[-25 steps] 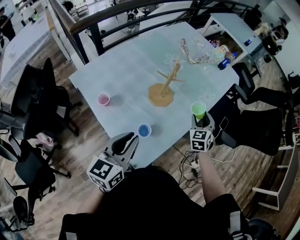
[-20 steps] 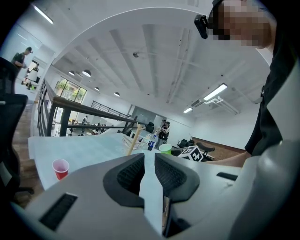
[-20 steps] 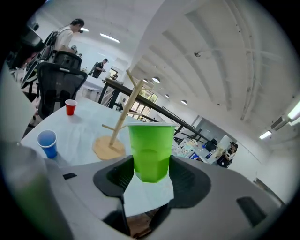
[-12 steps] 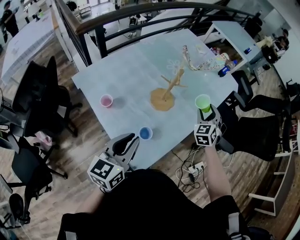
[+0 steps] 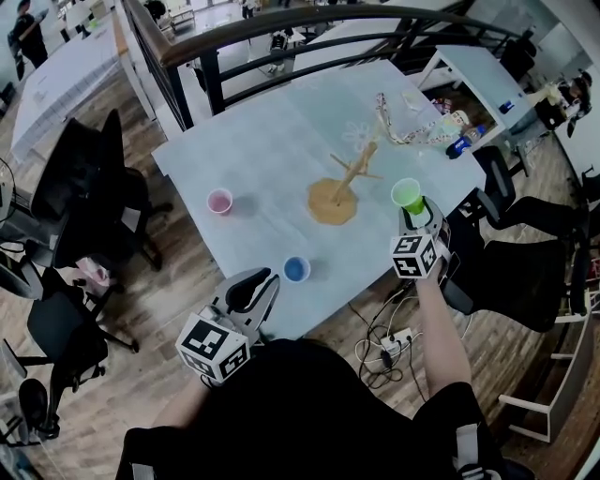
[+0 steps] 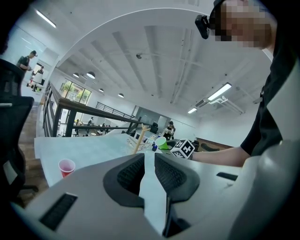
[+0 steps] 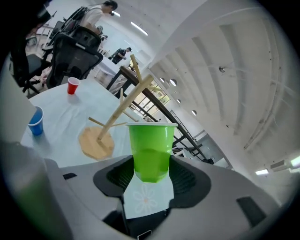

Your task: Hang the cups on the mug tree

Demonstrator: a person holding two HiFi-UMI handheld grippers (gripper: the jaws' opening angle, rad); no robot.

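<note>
Green cup (image 5: 407, 195) (image 7: 151, 150): clamped in the right tongs (image 5: 415, 217) (image 7: 151, 172), pads on its lower half, mouth up, roughly upright. It's off the surface (image 5: 272, 150), at the near right edge.

Mug tree (image 5: 345, 178) (image 7: 117, 117) (image 6: 139, 137): ahead and left of the right tongs, near the green cup but not touching. The round wooden base sits flat on the surface. The post leans in both the head view and the right gripper view, so I can't tell whether it's really tilted or it's lens distortion.

Blue cup (image 5: 296, 269) (image 7: 36, 122): standing upright on the surface, just ahead of the left tongs and slightly to their right. It's well left of the right tongs.

Pink cup (image 5: 219, 201) (image 6: 66, 167) (image 7: 72, 86): upright on the surface, further ahead of the left tongs and off to their left. Farthest of the three from the right tongs.

Left tongs (image 5: 246, 289) (image 6: 149, 171): at the near edge of the surface, pointing roughly level across it. Jaws almost together with a narrow gap, only the surface showing through it, gripping nothing.

Beyond: office chairs (image 5: 84, 197) left of the left tongs, a dark railing (image 5: 281, 23) past the far edge, and a bottle (image 5: 464, 145) on the far right corner, ahead of the right tongs.
</note>
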